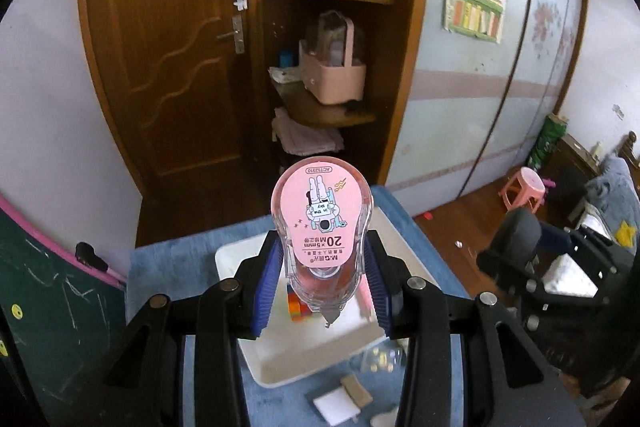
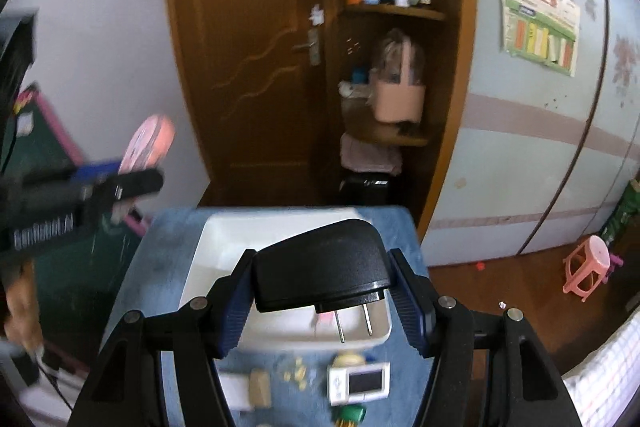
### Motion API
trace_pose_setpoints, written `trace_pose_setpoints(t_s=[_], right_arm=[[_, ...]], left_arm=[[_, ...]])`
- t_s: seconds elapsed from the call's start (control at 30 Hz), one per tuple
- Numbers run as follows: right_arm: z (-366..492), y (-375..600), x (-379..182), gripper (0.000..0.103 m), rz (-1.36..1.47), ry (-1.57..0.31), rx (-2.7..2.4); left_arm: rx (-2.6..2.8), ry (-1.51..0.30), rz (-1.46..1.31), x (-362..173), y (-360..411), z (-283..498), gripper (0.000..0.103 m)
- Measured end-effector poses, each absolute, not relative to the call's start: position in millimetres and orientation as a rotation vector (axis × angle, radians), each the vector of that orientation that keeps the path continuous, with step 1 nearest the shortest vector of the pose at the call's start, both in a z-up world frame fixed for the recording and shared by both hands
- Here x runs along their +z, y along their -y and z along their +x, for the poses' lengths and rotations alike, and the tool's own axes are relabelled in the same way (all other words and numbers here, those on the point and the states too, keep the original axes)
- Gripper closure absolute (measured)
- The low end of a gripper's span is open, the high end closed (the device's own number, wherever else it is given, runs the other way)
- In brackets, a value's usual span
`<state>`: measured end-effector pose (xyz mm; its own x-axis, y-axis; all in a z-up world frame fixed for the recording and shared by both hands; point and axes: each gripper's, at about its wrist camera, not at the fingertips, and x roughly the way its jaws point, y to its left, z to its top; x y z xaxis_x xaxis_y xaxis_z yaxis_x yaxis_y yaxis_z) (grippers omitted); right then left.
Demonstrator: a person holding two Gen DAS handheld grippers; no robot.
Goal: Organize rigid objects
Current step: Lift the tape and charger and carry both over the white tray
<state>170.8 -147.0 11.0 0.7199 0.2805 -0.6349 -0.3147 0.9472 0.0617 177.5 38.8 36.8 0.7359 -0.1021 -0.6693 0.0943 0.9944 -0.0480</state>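
My left gripper [image 1: 322, 281] is shut on a pink correction tape dispenser [image 1: 322, 223], held upright above a white tray [image 1: 280, 367]. A multicoloured cube [image 1: 298, 305] lies in the tray below it. My right gripper [image 2: 320, 301] is shut on a black plug adapter [image 2: 320, 263], its two prongs pointing down over the white tray [image 2: 224, 239]. The left gripper with the pink dispenser [image 2: 146, 143] shows blurred at the left of the right wrist view. The right gripper [image 1: 532, 259] shows at the right of the left wrist view.
The tray sits on a blue cloth [image 1: 168, 267]. Near its front edge lie an eraser [image 2: 260, 387], small yellow bits [image 2: 296, 373], a white device with a screen [image 2: 360, 383] and a green item [image 2: 352, 417]. A chalkboard [image 1: 48, 299] stands left; a pink stool [image 2: 588, 263] right.
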Motion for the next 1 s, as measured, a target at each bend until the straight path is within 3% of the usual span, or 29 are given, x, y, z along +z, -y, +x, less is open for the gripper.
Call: trace_pose_setpoints(t_s=[0.33,1.0], right_arm=[[241,150,2,0.039,0.094,-0.754,0.313],[285,106,-181,0.039,0.008,-1.183,0.347]], left_arm=[[-0.018,-0.813,-0.027,1,-36,237,0.059],[0.059,-1.166,0.033,-148,-23,275,0.059]])
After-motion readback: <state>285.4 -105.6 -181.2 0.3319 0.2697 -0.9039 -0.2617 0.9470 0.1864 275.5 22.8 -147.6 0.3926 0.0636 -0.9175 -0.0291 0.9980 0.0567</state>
